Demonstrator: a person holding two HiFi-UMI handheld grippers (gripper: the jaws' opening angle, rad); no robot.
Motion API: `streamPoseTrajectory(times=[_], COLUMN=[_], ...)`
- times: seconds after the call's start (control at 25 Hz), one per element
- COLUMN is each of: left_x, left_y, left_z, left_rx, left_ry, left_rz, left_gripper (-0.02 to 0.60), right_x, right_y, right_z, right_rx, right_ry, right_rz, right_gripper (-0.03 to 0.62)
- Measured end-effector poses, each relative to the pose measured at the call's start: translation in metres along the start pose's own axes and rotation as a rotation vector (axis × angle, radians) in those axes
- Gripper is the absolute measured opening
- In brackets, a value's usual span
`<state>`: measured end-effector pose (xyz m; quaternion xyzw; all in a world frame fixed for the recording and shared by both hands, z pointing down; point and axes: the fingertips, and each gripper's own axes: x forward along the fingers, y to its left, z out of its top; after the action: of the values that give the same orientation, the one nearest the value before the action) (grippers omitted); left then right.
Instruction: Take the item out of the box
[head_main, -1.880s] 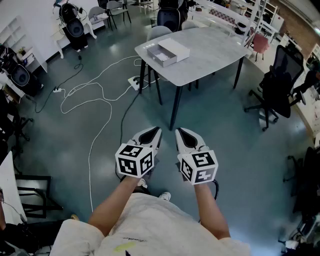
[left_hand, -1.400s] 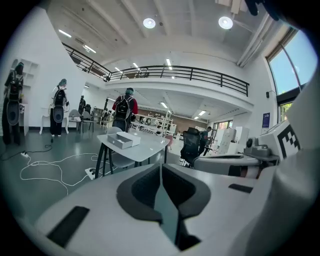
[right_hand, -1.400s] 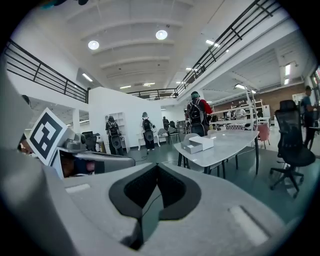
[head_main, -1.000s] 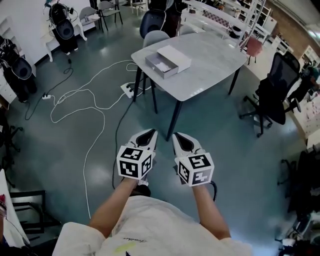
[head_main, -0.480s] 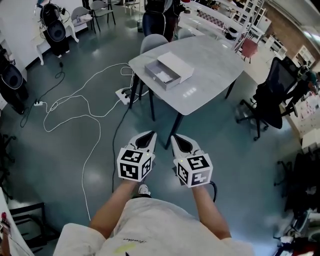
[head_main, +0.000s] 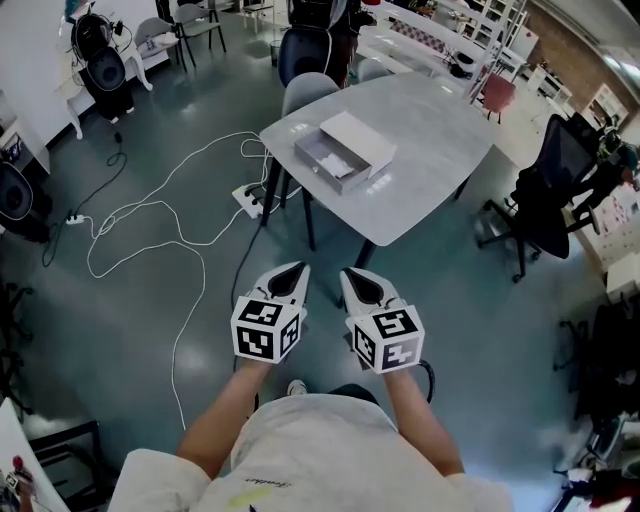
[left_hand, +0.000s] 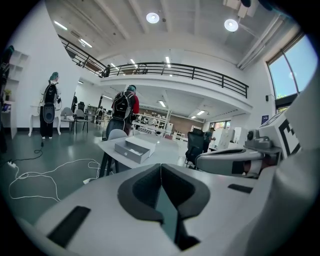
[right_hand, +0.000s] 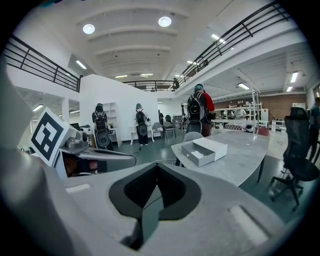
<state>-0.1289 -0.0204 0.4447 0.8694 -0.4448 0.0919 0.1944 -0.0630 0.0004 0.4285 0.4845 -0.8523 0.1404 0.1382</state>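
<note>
A grey drawer-style box (head_main: 344, 151) lies on the grey table (head_main: 420, 170), its tray pulled out toward the left with something pale inside. It shows small in the left gripper view as the box (left_hand: 133, 149) and in the right gripper view as the box (right_hand: 203, 150). My left gripper (head_main: 293, 270) and right gripper (head_main: 355, 274) hang side by side over the floor, well short of the table. Both are shut with nothing between the jaws.
White cables (head_main: 150, 230) and a power strip (head_main: 250, 194) lie on the floor left of the table. A grey chair (head_main: 306, 92) stands behind the table, a black office chair (head_main: 552, 185) to its right. People with backpacks (left_hand: 124, 107) stand far off.
I have walked closer to the table: the box and table have slid down and grown in the head view. Both grippers keep their pose, shut.
</note>
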Motion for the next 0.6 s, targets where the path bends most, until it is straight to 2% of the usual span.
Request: streamPoseTrajectory(times=[0.28, 0.6], left_x=[0.027, 0.078], left_y=[0.011, 0.036], left_z=[-0.002, 0.011], left_rx=[0.016, 0.017], left_ry=[0.029, 0.055], left_rz=[-0.001, 0.038], left_gripper=[0.014, 0.014], right_x=[0.023, 0.068], right_y=[-0.022, -0.064], right_z=[-0.004, 0.007], right_rx=[0.026, 0.037], right_ry=[0.006, 0.003], right_rz=[0.001, 0.040], right_gripper=[0.005, 0.005])
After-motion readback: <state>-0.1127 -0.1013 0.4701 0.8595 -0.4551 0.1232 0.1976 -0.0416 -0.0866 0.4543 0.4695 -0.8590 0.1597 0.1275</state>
